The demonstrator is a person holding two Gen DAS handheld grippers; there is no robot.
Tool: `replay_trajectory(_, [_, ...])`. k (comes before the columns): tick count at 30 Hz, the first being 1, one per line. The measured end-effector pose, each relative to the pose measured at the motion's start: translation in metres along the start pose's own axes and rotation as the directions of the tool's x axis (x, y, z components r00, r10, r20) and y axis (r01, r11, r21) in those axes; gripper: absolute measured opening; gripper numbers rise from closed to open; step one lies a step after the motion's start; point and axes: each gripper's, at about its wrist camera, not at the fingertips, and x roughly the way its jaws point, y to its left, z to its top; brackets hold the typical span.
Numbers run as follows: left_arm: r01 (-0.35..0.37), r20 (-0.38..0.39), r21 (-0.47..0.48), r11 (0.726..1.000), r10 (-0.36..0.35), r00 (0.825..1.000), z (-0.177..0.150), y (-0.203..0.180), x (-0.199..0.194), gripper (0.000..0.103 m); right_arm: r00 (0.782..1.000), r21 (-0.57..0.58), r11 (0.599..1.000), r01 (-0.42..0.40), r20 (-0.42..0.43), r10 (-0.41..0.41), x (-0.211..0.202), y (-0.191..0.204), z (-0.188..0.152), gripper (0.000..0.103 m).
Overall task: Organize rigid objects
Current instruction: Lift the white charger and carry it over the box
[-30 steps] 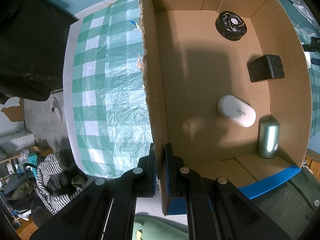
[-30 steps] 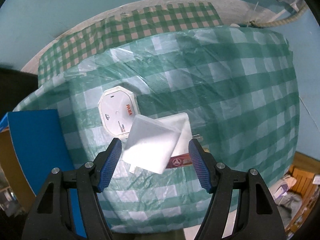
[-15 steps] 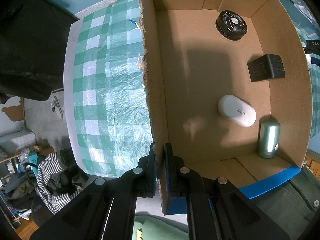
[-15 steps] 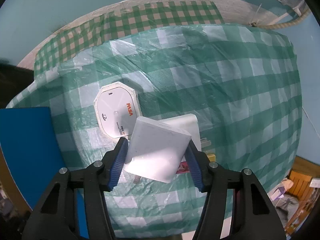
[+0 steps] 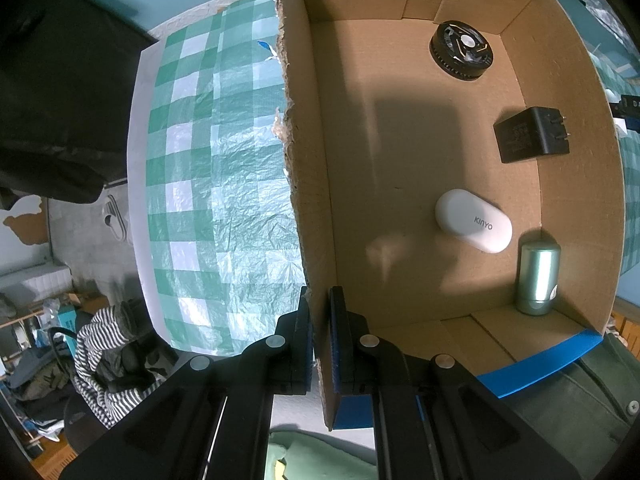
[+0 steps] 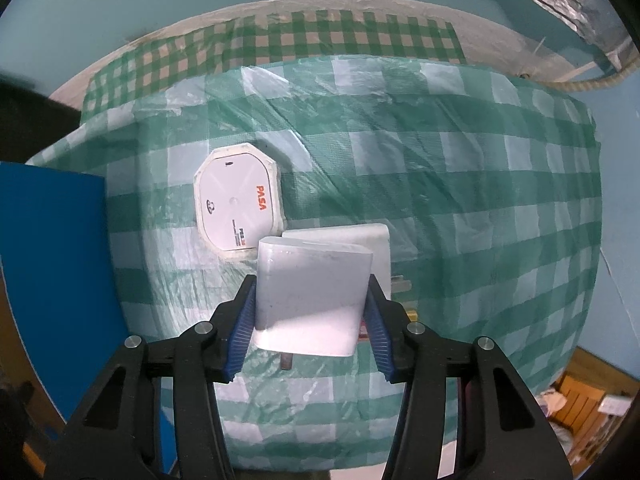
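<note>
left gripper (image 5: 320,336) clenched on cardboard box (image 5: 312,208) wall. right gripper (image 6: 306,320) jaws just closing, pads now grasping white charger (image 6: 308,296) near octagonal pasa box (image 6: 236,204).

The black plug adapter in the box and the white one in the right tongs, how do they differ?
The black adapter lies flat and loose on the cardboard box floor; the white adapter is clamped in the right tongs above the checked cloth. The black one's prongs show clearly, the white one's barely. Both are blocky wall plugs.
</note>
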Motion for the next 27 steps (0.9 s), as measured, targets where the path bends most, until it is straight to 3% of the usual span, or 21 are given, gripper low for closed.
replay_trajectory(12, [-0.001, 0.001, 0.01, 1.0, 0.001, 1.0, 0.001, 0.0, 0.001, 0.007, 0.998, -0.088, 0.996, 0.017, 0.068, -0.011, -0.029, 0.014, -0.007, 0.05])
replay_trajectory(27, [-0.001, 0.001, 0.009, 1.0, 0.001, 1.0, 0.001, 0.0, 0.001, 0.007, 0.983, -0.244, 0.968, -0.053, 0.159, 0.094, -0.089, 0.069, -0.023, 0.05])
